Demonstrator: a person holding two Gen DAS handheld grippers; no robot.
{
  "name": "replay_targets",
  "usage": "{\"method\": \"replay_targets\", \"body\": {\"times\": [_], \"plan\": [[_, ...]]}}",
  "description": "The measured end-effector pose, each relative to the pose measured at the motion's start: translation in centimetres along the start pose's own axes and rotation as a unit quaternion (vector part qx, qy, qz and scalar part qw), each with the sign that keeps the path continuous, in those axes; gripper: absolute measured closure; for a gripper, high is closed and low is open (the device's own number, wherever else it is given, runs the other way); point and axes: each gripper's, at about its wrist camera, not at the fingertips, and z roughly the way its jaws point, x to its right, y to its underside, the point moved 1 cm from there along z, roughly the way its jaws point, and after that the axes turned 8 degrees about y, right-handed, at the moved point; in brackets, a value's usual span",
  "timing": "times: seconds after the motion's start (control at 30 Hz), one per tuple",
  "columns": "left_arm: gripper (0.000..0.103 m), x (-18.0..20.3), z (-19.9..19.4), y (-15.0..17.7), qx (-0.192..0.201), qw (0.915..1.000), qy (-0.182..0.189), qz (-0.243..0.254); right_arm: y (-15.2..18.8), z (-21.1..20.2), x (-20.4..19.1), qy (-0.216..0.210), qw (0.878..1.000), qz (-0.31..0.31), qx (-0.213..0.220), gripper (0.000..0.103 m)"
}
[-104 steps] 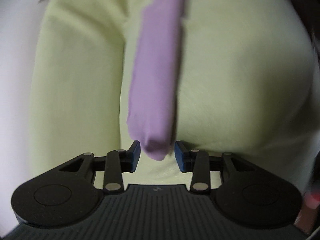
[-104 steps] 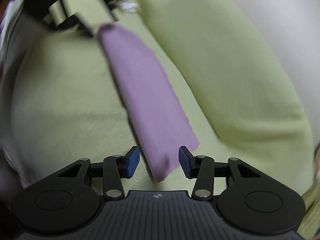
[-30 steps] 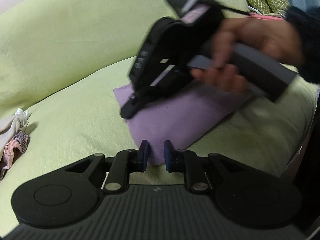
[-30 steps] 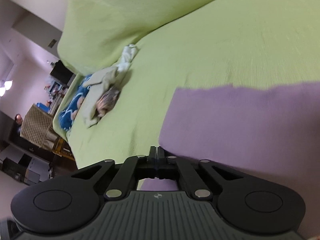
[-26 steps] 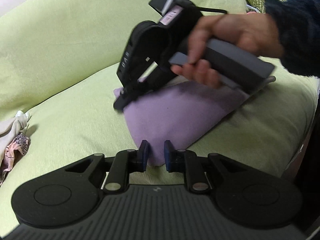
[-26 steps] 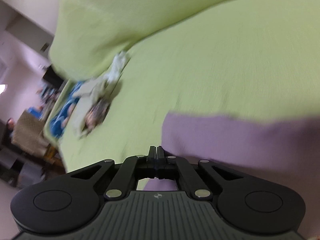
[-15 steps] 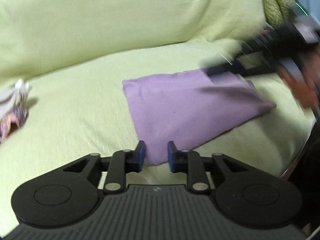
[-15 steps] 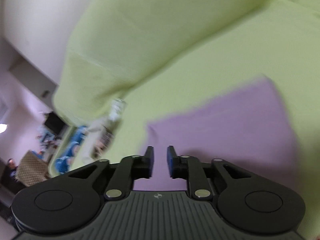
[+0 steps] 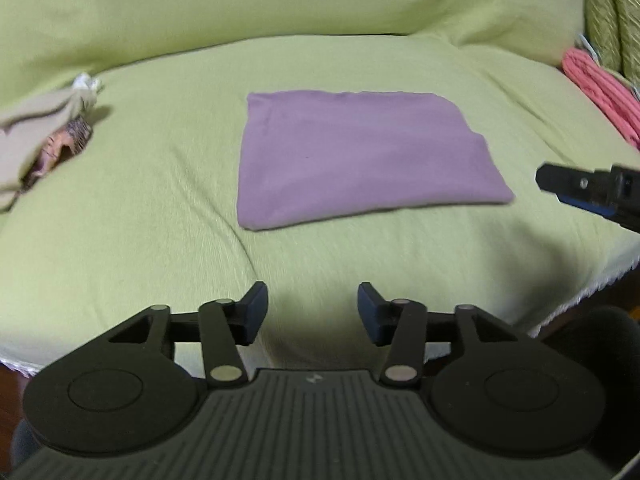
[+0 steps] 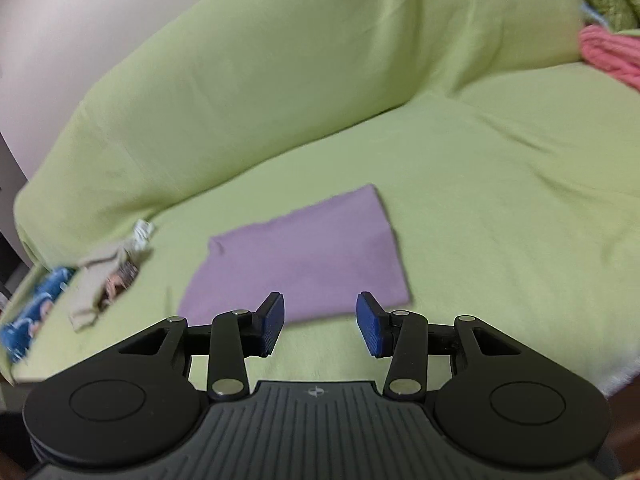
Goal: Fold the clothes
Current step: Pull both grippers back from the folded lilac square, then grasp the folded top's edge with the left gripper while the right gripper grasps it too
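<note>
purple cloth (image 9: 360, 156) lay folded flat mid-sofa (image 9: 160, 208), prob done | L grip (image 9: 310, 310) + R grip (image 10: 320, 322) jaws opening, empty, near side, clear of cloth

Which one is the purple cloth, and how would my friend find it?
Look at the big light-green sofa. In the middle of its seat lies the purple cloth, folded flat into a neat rectangle. The beige crumpled clothes at the left end and the pink bundle at the right are not flat or purple.
</note>
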Motion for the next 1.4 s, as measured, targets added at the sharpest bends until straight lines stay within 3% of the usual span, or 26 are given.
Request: {"method": "replay_targets", "body": {"times": [0.13,0.27,0.37,0.63,0.87,1.13,1.23,1.3,1.33,1.4], "plan": [[0.046,1.4,-3.3,0.9,0.014,0.9998,-0.01,0.013,1.3,-2.9,-0.3,0.02,1.0,-0.015,0.008,0.057],[0.045,2.1,-5.1,1.5,0.027,0.9995,-0.015,0.01,2.2,-5.3,-1.6,0.035,0.998,-0.035,0.027,0.054],[0.045,2.4,-6.3,2.0,0.035,0.9992,-0.02,0.004,2.8,-6.9,-2.3,0.039,0.997,-0.05,0.043,0.046],[0.04,3.4,-9.0,2.7,0.055,0.9977,-0.037,0.013,3.8,-9.3,-3.2,0.04,0.995,-0.063,0.063,0.044],[0.038,3.1,-9.4,2.2,0.052,0.9974,-0.05,0.008,3.8,-8.9,-4.4,0.032,0.994,-0.081,0.064,0.04],[0.035,1.8,-5.0,0.2,0.026,0.9984,-0.051,-0.005,3.2,-4.7,-5.7,0.036,0.988,-0.132,0.07,0.036],[0.035,-0.1,-2.8,-0.2,0.019,0.999,-0.038,-0.015,4.4,-2.1,-7.1,0.047,0.975,-0.202,0.082,0.036],[0.035,-1.9,-1.7,-0.4,0.014,0.9988,-0.036,-0.03,5.5,0.0,-8.7,0.054,0.957,-0.273,0.08,0.036],[0.035,-2.8,-1.4,-0.5,0.011,0.9986,-0.034,-0.04,6.1,1.0,-9.4,0.057,0.947,-0.307,0.079,0.037],[0.034,-4.8,-0.7,-0.8,0.007,0.9976,-0.025,-0.065,7.5,2.9,-11.7,0.059,0.91,-0.4,0.096,0.04]]}}
